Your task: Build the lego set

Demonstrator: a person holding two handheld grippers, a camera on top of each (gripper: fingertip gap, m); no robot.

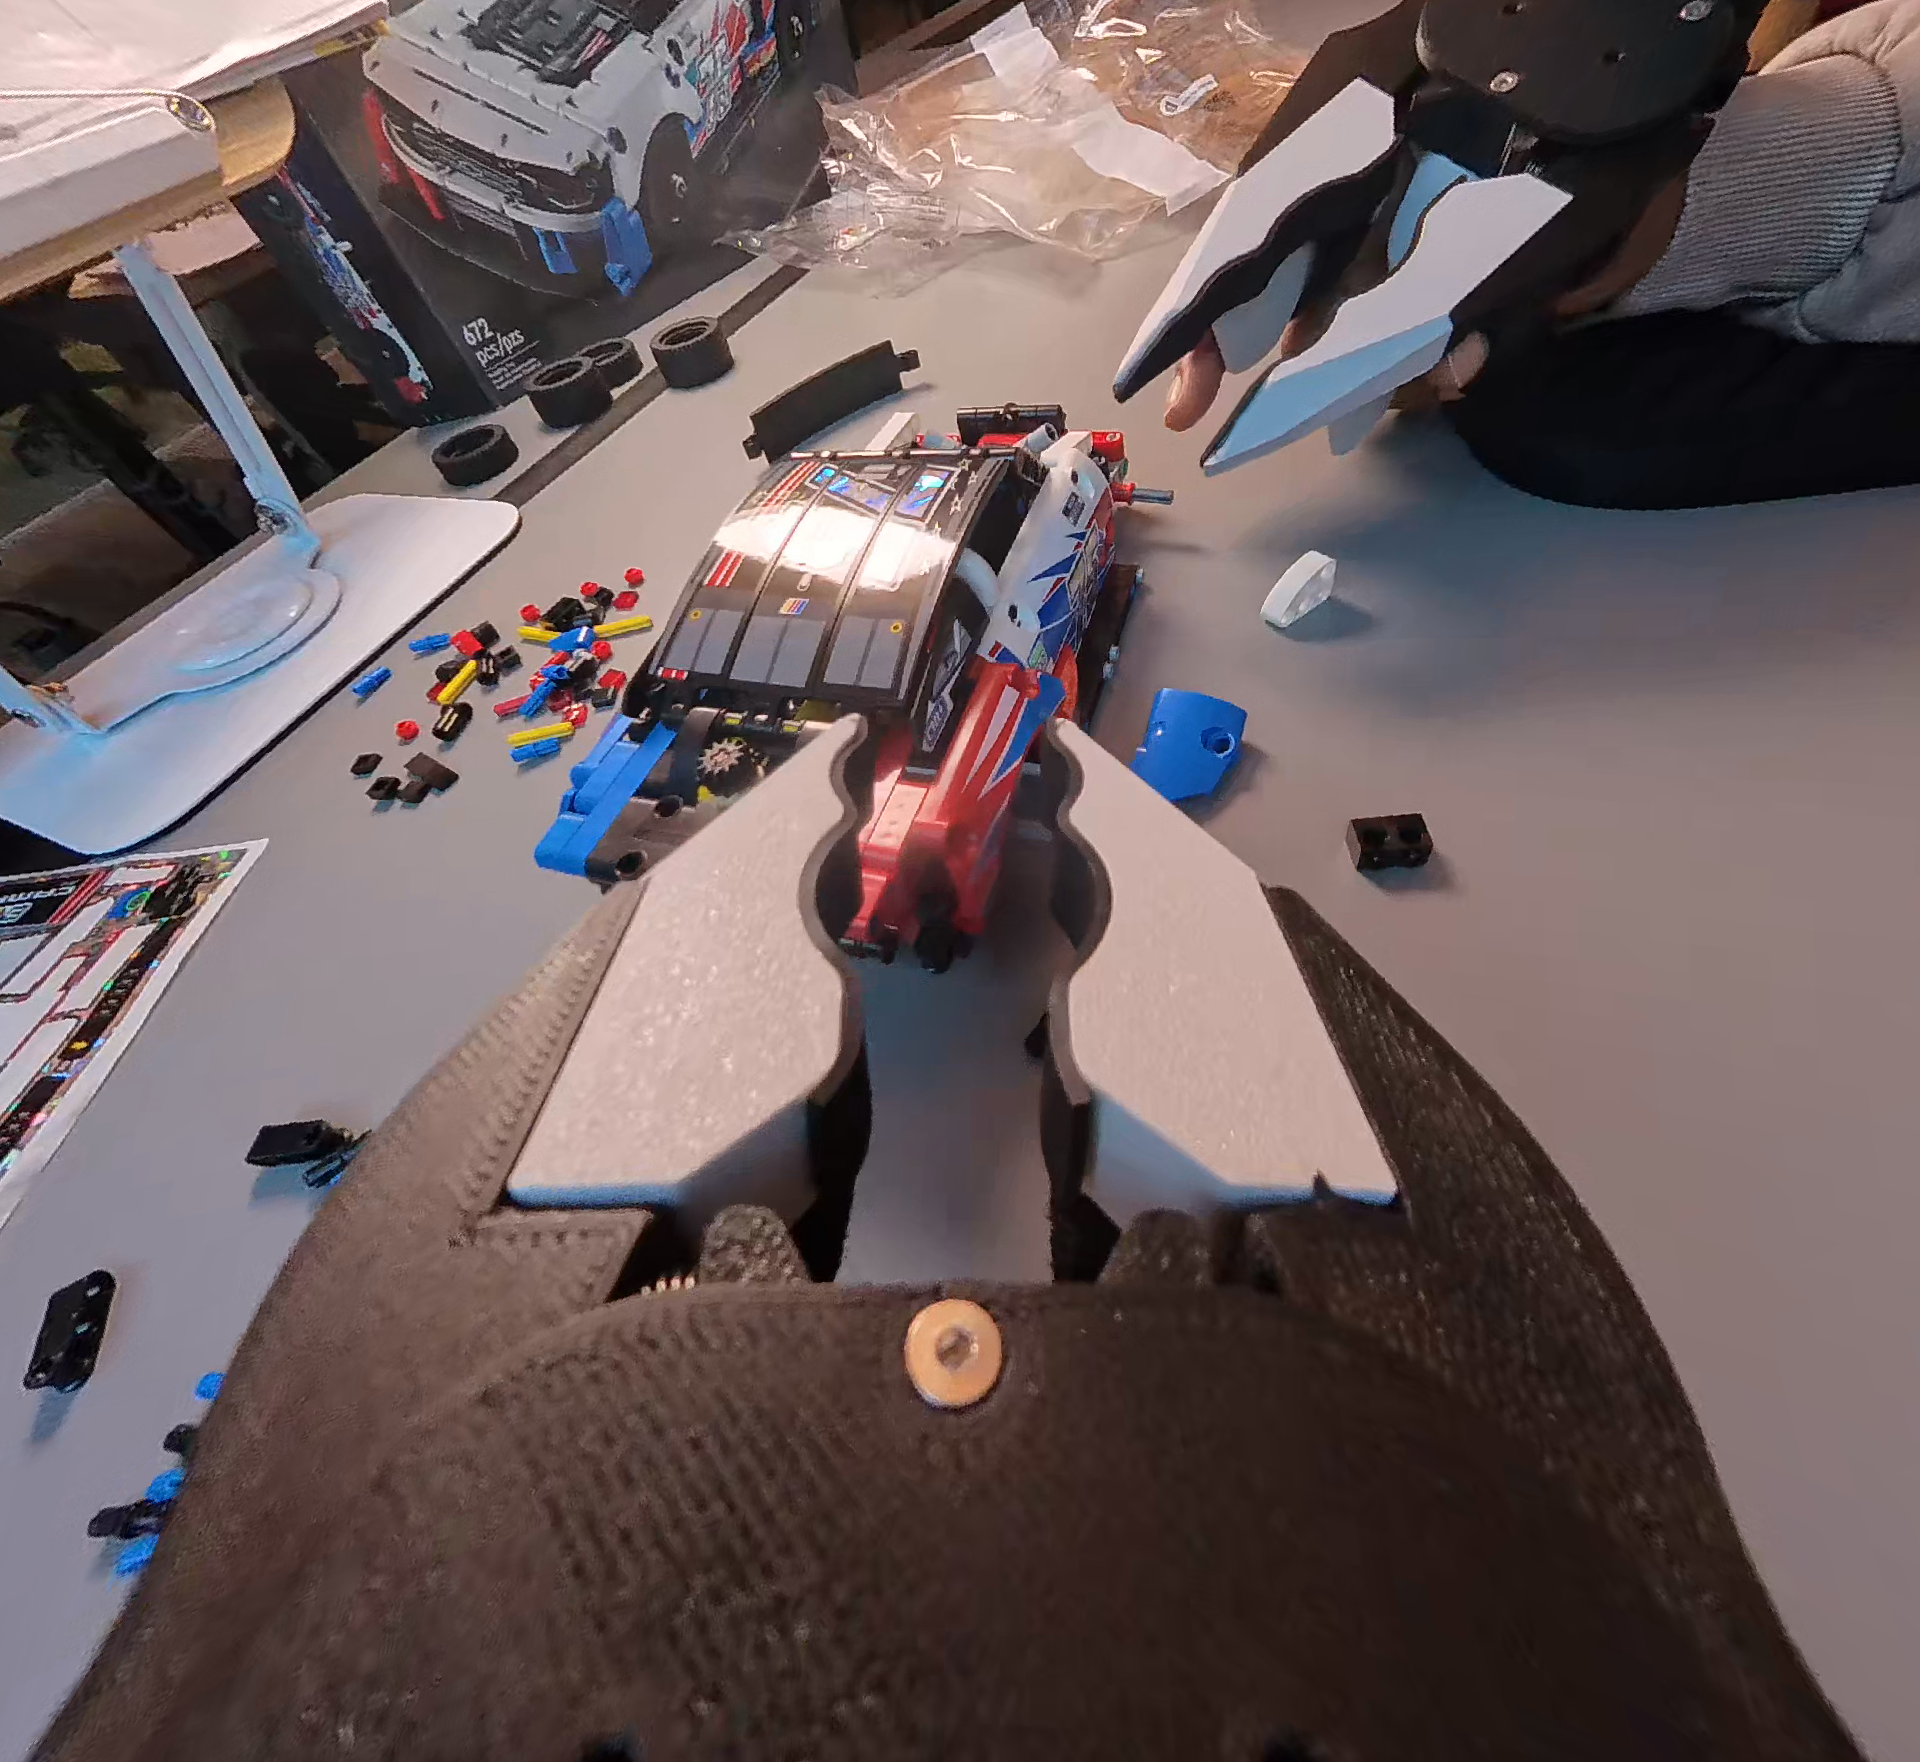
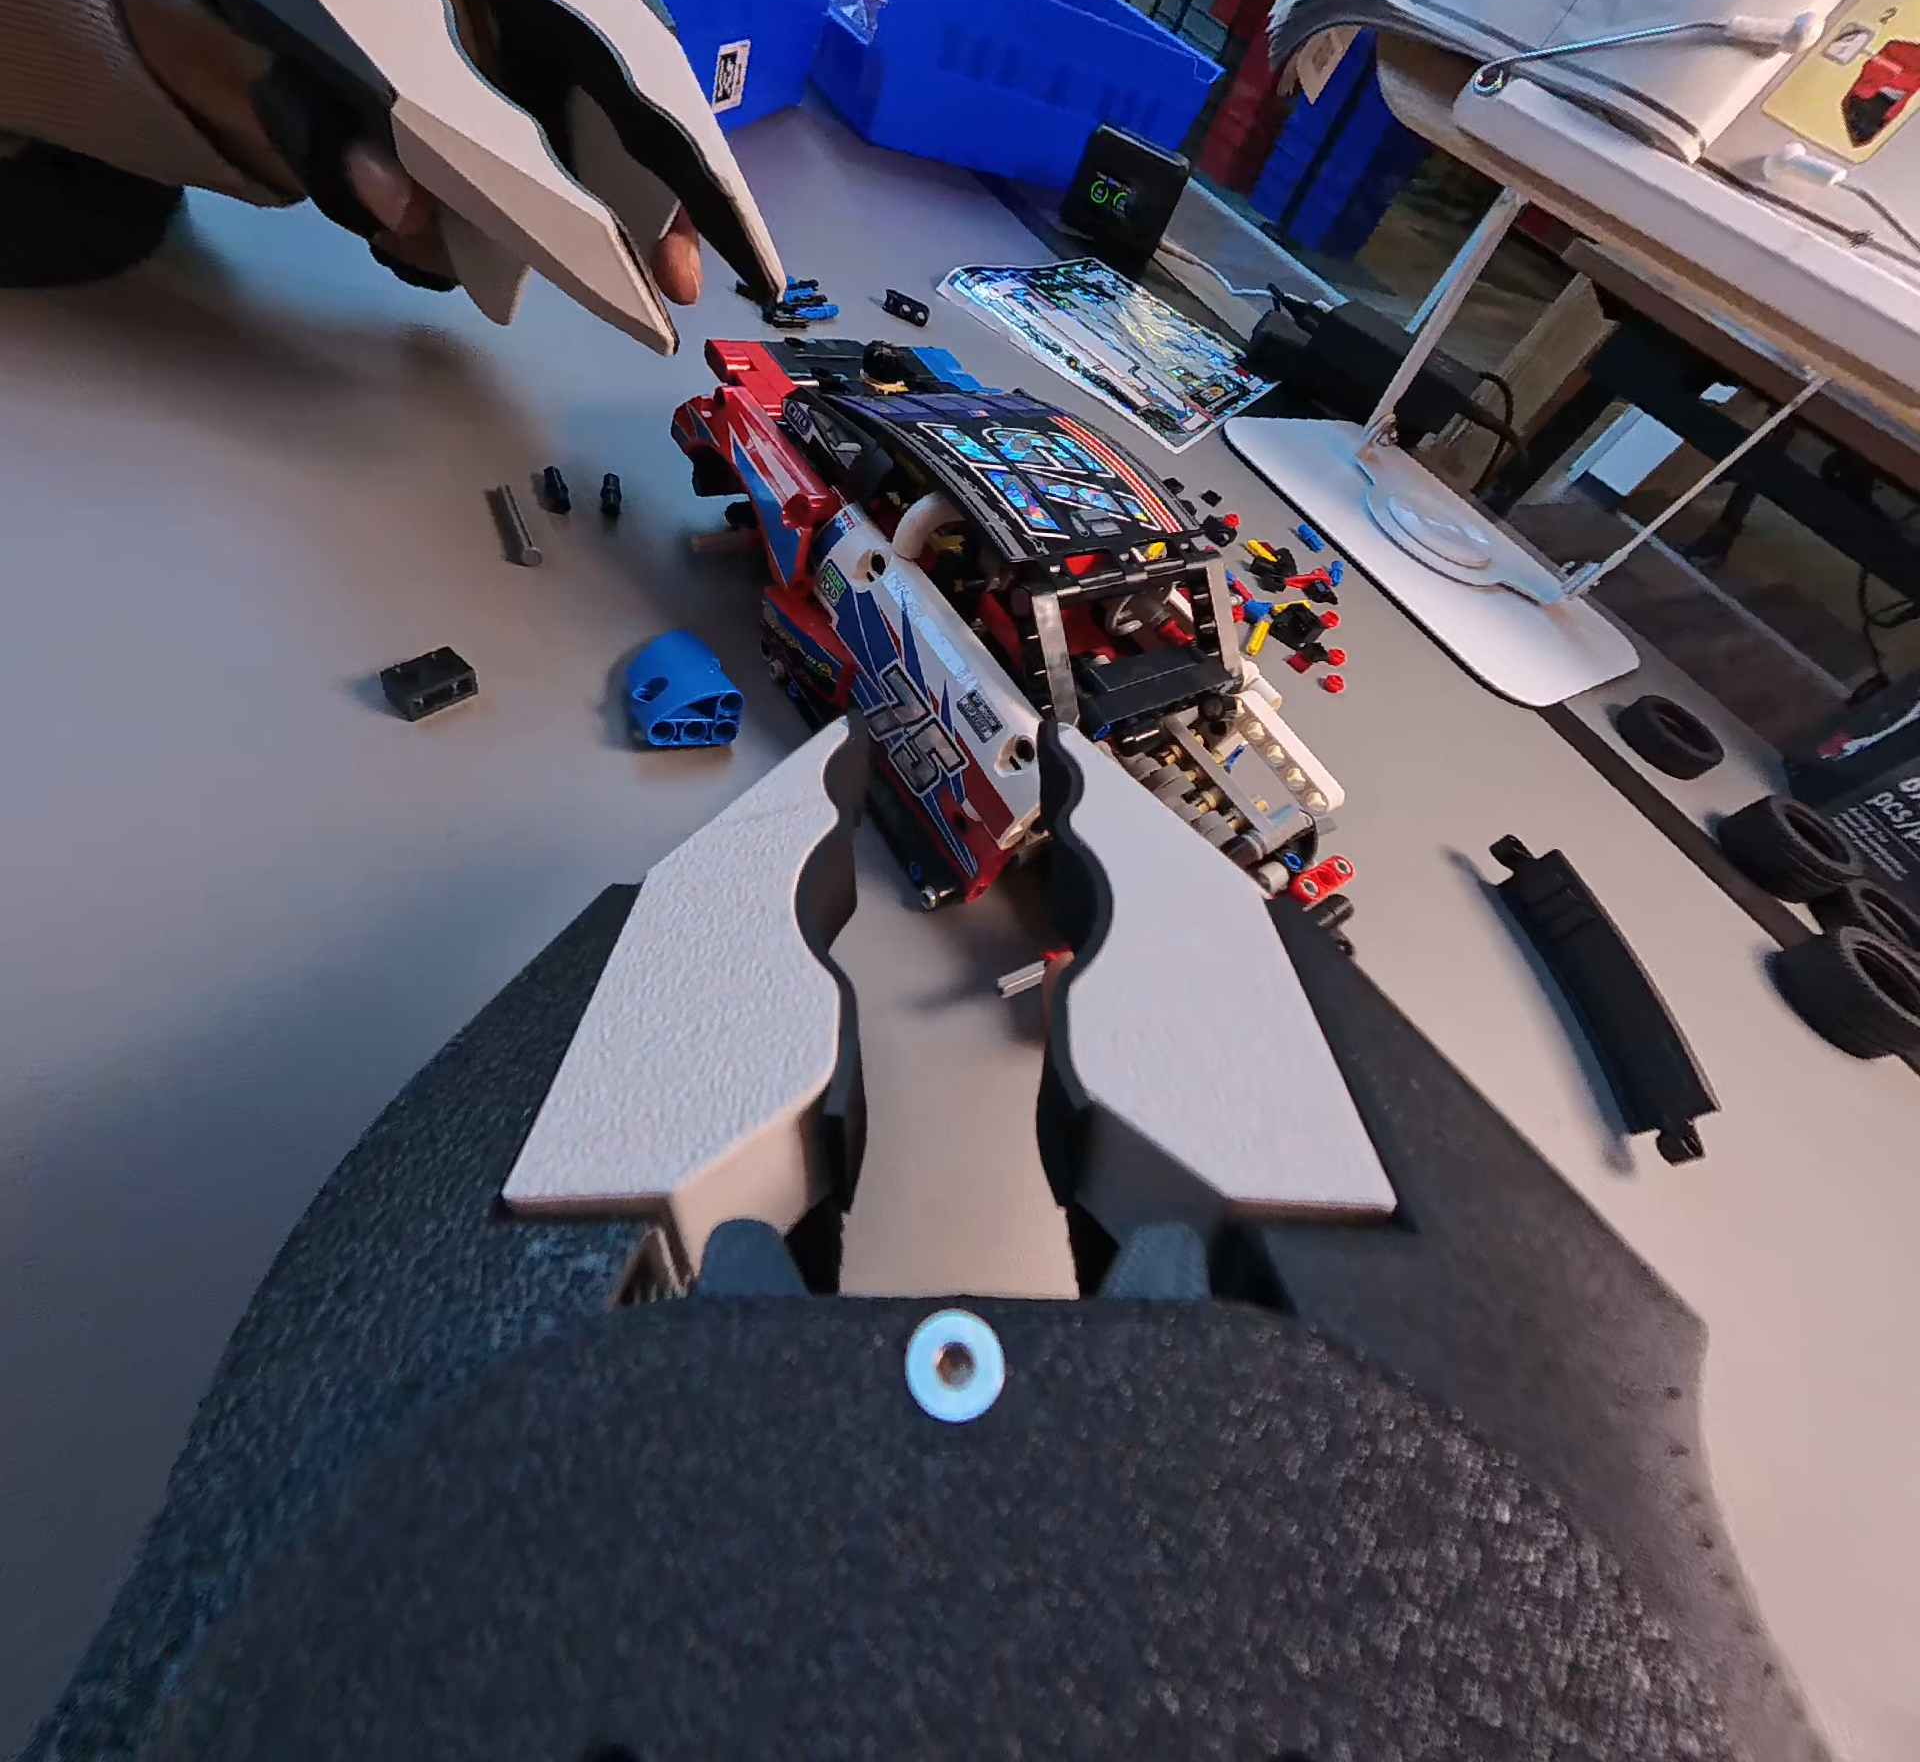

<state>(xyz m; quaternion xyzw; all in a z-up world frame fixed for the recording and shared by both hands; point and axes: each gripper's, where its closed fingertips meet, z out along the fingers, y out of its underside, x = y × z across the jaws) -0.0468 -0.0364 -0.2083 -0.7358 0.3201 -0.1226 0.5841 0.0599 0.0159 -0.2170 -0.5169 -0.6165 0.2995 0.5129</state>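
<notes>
The part-built lego car [image 1: 831, 590] lies on the grey table with a black stickered roof, a red and white side and a blue corner. It also shows in the right wrist view [image 2: 987, 507]. My left gripper [image 1: 956, 736] is open and empty, hovering just behind the car's red end. It shows in the right wrist view [image 2: 722, 315] above that end, not touching. My right gripper [image 2: 951, 730] is open and empty over the car's white side. In the left wrist view it [image 1: 1169, 424] hangs above the table to the car's right.
A blue curved piece [image 1: 1190, 741], a black brick [image 1: 1390, 842] and a white piece [image 1: 1299, 588] lie right of the car. Small loose parts [image 1: 540, 663], tyres [image 1: 566, 387], a black curved panel [image 1: 831, 393], a sticker sheet [image 1: 94, 964], the booklet stand [image 1: 239, 632], the box [image 1: 582, 102] and bags [image 1: 1039, 123] surround it. Left tips to right tips: about 12 cm. The white piece [image 1: 1299, 588] is about 6 cm from my right fingertips.
</notes>
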